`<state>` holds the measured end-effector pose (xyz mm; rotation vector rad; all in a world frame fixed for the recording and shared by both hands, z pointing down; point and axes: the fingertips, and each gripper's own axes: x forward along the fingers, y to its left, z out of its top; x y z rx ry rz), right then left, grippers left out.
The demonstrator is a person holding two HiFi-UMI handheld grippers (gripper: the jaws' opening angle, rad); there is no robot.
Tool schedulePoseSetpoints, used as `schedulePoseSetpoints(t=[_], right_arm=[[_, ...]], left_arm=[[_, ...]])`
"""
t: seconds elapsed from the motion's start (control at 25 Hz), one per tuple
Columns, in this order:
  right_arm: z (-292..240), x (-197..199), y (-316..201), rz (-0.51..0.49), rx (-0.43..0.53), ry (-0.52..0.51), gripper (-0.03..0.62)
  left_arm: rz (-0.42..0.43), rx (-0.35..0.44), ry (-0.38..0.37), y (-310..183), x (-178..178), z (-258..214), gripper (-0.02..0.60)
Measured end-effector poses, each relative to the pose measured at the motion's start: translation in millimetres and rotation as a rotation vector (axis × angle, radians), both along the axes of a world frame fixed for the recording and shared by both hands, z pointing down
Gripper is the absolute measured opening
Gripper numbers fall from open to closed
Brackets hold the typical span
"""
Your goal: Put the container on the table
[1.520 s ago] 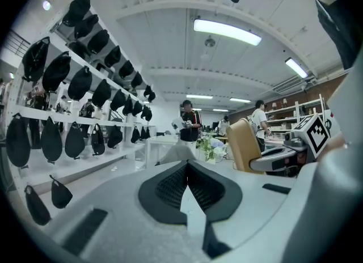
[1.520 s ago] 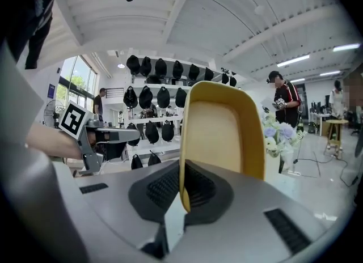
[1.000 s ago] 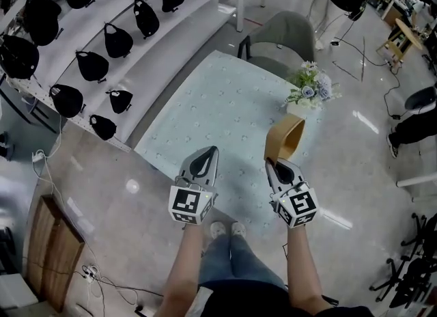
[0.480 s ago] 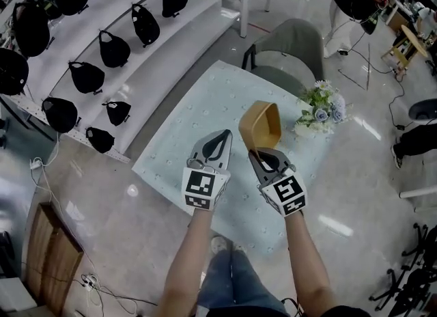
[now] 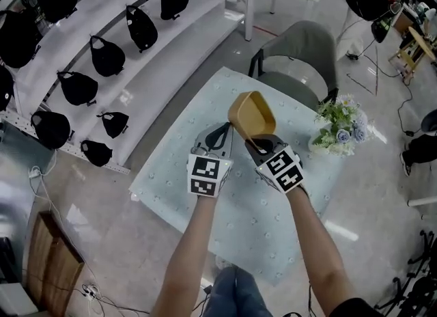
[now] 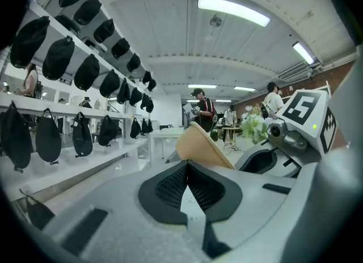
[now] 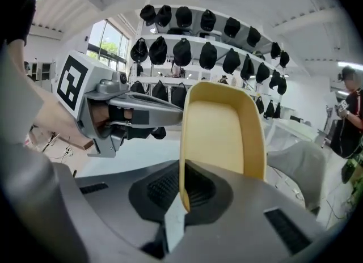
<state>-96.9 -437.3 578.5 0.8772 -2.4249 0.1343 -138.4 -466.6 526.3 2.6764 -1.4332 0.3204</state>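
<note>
Head view, change: Over the last second both grippers have swung in from the near edge toward the middle of the table (image 5: 287, 230), and the container (image 5: 251, 114) has come away from the flowers (image 5: 341, 128).
Head view, meaning: We judge the carry nearly done. The container looks to be held tilted above the cloth, not resting on it, so lowering and letting go remain.
Head view, place: The container sits at 11 o'clock from the right gripper (image 5: 254, 145). The flowers are at 3 o'clock and the chair (image 5: 300, 46) at 1 o'clock.
Head view, left gripper (image 5: 220, 131): It is beside the container at its 8 o'clock and carries nothing.
Left gripper view, jaws: The ribbed black pads meet at the tip with nothing between them.
Left gripper view, container: We see its tan outer wall, smooth and curved, at 12 o'clock just past the jaws.
Right gripper view, jaws: They are clamped on the container's thin side wall, which stands edge-on between the pads.
Right gripper view, material: It is matte tan, likely plastic, with rounded corners, a deep scoop-like hollow and a plain rim.
Right gripper view, table surface: It is barely seen here. In the head view it is a pale green cloth with small dots.
</note>
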Motion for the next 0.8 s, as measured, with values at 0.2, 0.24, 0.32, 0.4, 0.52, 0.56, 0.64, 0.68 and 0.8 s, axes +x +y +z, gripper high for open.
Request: schedulePoseSetpoints(t=[0.2, 0.24, 0.32, 0.4, 0.52, 0.56, 0.64, 0.68, 0.8], right_arm=[[52.8, -1.2, -23.8, -0.061, -0.091, 0.155, 0.002], [61.7, -0.8, -27.0, -0.081, -0.106, 0.192, 0.002], [76.5, -0.5, -32.6, -0.123, -0.13, 0.264, 0.002], [89.6, -0.2, -37.3, -0.154, -0.163, 0.321, 0.002], [111.1, 2.2, -40.7, -0.208, -0.212, 0.42, 0.002], [117.5, 3.5, -40.3, -0.23, -0.224, 0.456, 0.002], [126.6, 4.6, -38.2, -0.27, -0.242, 0.51, 0.002], [130.6, 4.6, -37.3, -0.283, -0.252, 0.523, 0.002], [143.1, 6.7, -32.3, -0.311, -0.29, 0.547, 0.002]], left_arm=[[-0.002, -0.076, -0.051, -27.4, -9.0, 46.9, 0.002], [-0.003, -0.091, -0.064, -31.3, -10.9, 56.1, 0.002], [-0.011, -0.118, -0.09, -37.3, -14.8, 72.7, 0.002], [-0.029, -0.14, -0.121, -40.8, -19.0, 86.1, 0.002], [-0.036, -0.177, -0.173, -42.2, -22.7, 108.4, 0.002], [-0.029, -0.19, -0.179, -41.3, -22.2, 114.6, 0.002], [-0.011, -0.209, -0.182, -38.8, -19.2, 124.2, 0.002], [-0.006, -0.219, -0.18, -37.9, -17.8, 128.2, 0.002], [-0.014, -0.251, -0.161, -34.2, -17.3, 139.3, 0.002]])
